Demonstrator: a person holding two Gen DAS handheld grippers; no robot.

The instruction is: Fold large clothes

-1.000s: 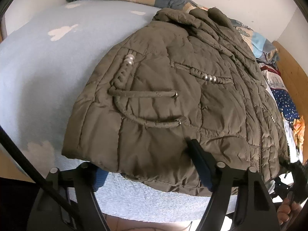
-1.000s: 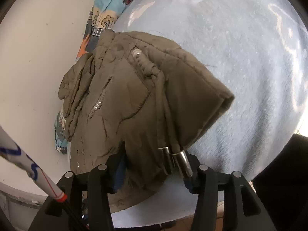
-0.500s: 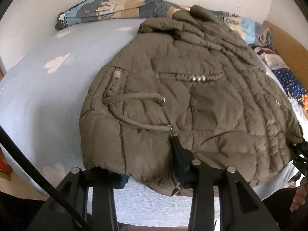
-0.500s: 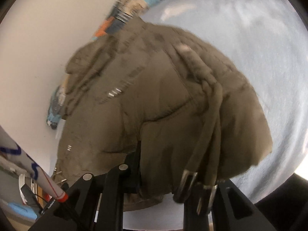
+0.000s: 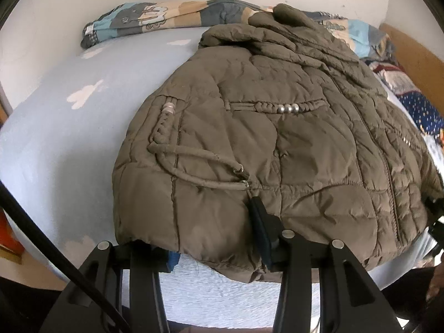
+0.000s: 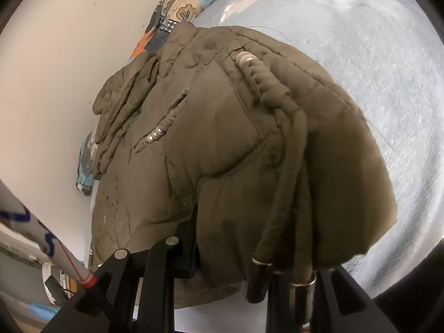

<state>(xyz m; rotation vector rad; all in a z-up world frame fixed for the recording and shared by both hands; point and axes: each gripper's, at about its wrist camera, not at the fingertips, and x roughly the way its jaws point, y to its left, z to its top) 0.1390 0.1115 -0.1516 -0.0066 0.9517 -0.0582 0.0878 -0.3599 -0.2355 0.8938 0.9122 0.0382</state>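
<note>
An olive quilted jacket (image 5: 277, 144) lies folded on a light blue bed (image 5: 69, 138), with braided cords and metal beads on top. My left gripper (image 5: 213, 238) is shut on the jacket's near hem; one finger lies on top, the other is under the fabric. In the right wrist view the jacket (image 6: 222, 138) fills the middle. My right gripper (image 6: 249, 252) is shut on the jacket's hem, with two metal-tipped drawcords (image 6: 277, 208) hanging over it. The right gripper also shows at the right edge of the left wrist view (image 5: 435, 216).
A patterned blanket (image 5: 155, 19) lies along the white wall at the back. More patterned bedding (image 5: 416, 105) and a wooden bed frame (image 5: 416, 52) are at the right. A white pole with blue marks (image 6: 41, 236) crosses the lower left.
The jacket's near hem has been lowered and pulled toward the bed's front edge. Both grippers kept hold of it. The right gripper has swung, and the drawcords now hang over it.
</note>
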